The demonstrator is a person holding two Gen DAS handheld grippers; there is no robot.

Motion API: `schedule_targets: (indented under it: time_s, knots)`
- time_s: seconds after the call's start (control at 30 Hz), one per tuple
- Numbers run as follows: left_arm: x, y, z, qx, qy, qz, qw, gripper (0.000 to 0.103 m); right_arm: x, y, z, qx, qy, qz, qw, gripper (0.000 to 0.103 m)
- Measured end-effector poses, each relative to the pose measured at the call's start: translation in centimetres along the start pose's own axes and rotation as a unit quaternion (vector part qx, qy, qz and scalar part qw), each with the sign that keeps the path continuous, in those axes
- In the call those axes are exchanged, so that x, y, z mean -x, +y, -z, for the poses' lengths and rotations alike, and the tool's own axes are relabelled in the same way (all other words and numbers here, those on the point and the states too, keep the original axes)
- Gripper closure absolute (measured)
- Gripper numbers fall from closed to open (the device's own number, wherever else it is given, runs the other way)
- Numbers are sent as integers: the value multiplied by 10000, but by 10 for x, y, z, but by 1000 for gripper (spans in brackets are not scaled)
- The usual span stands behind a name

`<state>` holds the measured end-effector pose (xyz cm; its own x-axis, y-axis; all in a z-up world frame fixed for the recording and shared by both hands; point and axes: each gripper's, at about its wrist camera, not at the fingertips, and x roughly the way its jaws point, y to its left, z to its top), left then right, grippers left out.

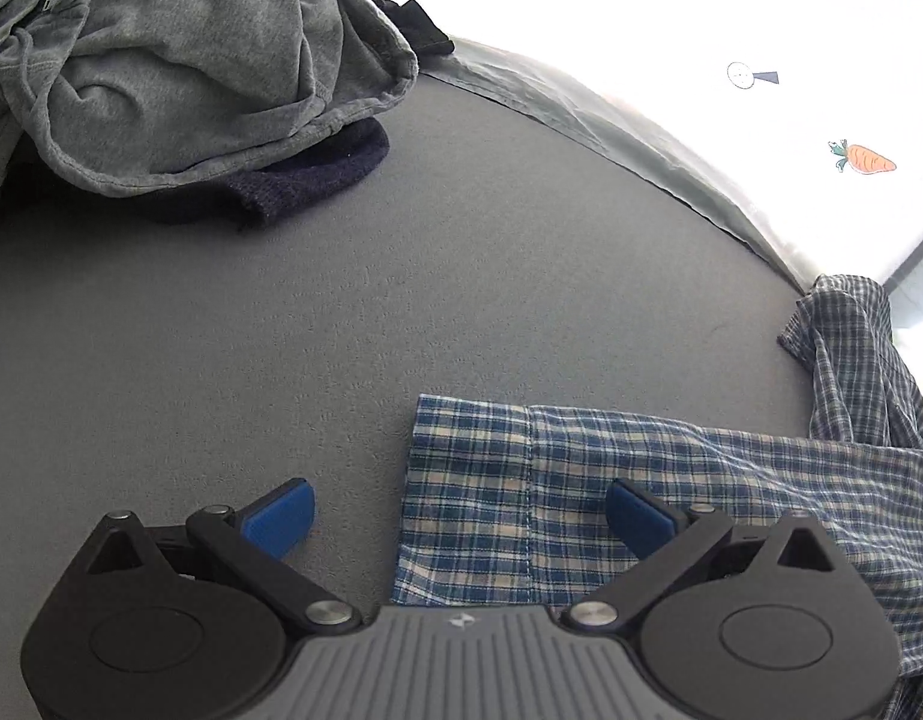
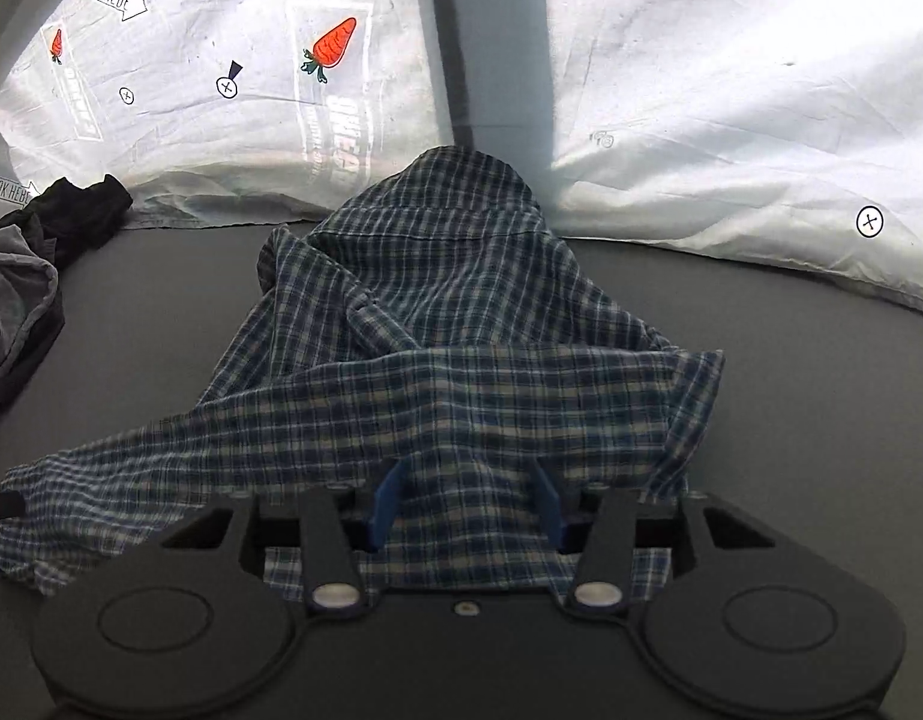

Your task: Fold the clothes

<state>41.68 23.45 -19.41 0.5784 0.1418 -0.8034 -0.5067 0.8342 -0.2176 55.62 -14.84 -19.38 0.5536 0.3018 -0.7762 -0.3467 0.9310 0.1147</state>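
**Plaid shirt spread on the grey surface, right claw around a fold of it**

Through my left wrist camera I see the left gripper (image 1: 458, 516) with its blue pads (image 1: 279, 519) spread wide and nothing between them. The left pad sits above bare grey surface (image 1: 401, 276); the right pad is above the edge of the plaid shirt (image 1: 581, 480), which lies flat at the near right and runs off towards the right edge of the view. At the far left sits a heap of clothes: a crumpled grey garment (image 1: 179, 72) lying on top of a dark knitted piece (image 1: 317, 177).

Through my right wrist camera the right gripper (image 2: 467, 507) has its jaws partly drawn in, with a raised fold of the plaid shirt (image 2: 461, 312) running between the blue fingers (image 2: 386, 501). The cloth hides the inner faces of the pads, so I cannot say for sure whether they are pinching it. The rest of the shirt bunches up towards the far side, where it reaches a white printed sheet (image 2: 731, 120) marked with carrots and arrows. A black garment (image 2: 77, 204) lies at the far left beside the grey one.
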Motion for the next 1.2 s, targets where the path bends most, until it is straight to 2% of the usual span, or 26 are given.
schedule_targets:
  time_s: [0.07, 0.1, 0.13, 0.17, 0.23, 0.27, 0.33, 0.5, 0.57, 0.67, 0.73, 0.77, 0.8, 0.83, 0.87, 1.1, 1.13, 1.17, 1.2]
  knots:
    - [-1, -8, 1, -285, -51, -140, 9995, 6, -4, -1, -1, -84, 12, -72, 9999, 88]
    - [-1, -12, 2, -480, -82, -221, 9986, 16, -3, -2, -1, -163, -21, -94, 9998, 89]
    - [0, -15, 2, -632, -118, -256, 9976, 36, 0, -5, 0, -262, -82, -132, 9995, 91]
    - [2, -16, 0, -697, -135, -208, 9973, 48, 4, -7, 1, -357, -161, -154, 9991, 94]
    - [3, -14, -4, -553, -66, 79, 9984, 86, 14, -12, 2, -502, -325, -171, 9981, 97]
    - [4, -13, -5, -413, -44, 254, 9988, 94, 18, -14, 2, -560, -404, -163, 9975, 100]
    - [10, -18, -8, -346, -179, 363, 9986, 97, 30, -19, 2, -639, -564, -144, 9963, 101]
    - [54, -41, -31, -421, -910, 713, 9924, 98, 59, -32, -5, -797, -989, -116, 9918, 103]
    - [79, -50, -47, -421, -1284, 880, 9869, 98, 72, -37, -9, -881, -1198, -94, 9888, 103]
    - [112, -65, -70, -595, -1833, 1134, 9747, 98, 85, -42, -21, -1017, -1281, -336, 9860, 103]
    - [129, -76, -80, -707, -2105, 1254, 9669, 98, 82, -41, -25, -1043, -1032, -340, 9886, 99]
    - [135, -81, -84, -756, -2205, 1306, 9636, 98, 76, -38, -22, -1007, -938, -330, 9899, 87]
    - [139, -84, -85, -794, -2252, 1338, 9618, 98, 70, -34, -18, -954, -865, -320, 9912, 66]
    - [140, -87, -85, -819, -2270, 1345, 9611, 98, 64, -30, -14, -900, -792, -310, 9923, 57]
    - [141, -88, -84, -839, -2263, 1327, 9613, 98, 57, -27, -10, -847, -719, -300, 9934, 56]
    - [129, -73, -68, -699, -2014, 1208, 9695, 98, 9, 1, 2, -116, -176, -31, 9998, 58]
    - [128, -70, -67, -671, -1973, 1218, 9704, 98, 3, 1, 2, -68, -91, -36, 9999, 63]
    - [128, -68, -65, -653, -1940, 1225, 9711, 98, -4, 2, 1, -21, -7, -41, 10000, 88]
    - [128, -67, -64, -643, -1920, 1221, 9716, 98, -7, 1, 1, -18, -1, -45, 10000, 102]
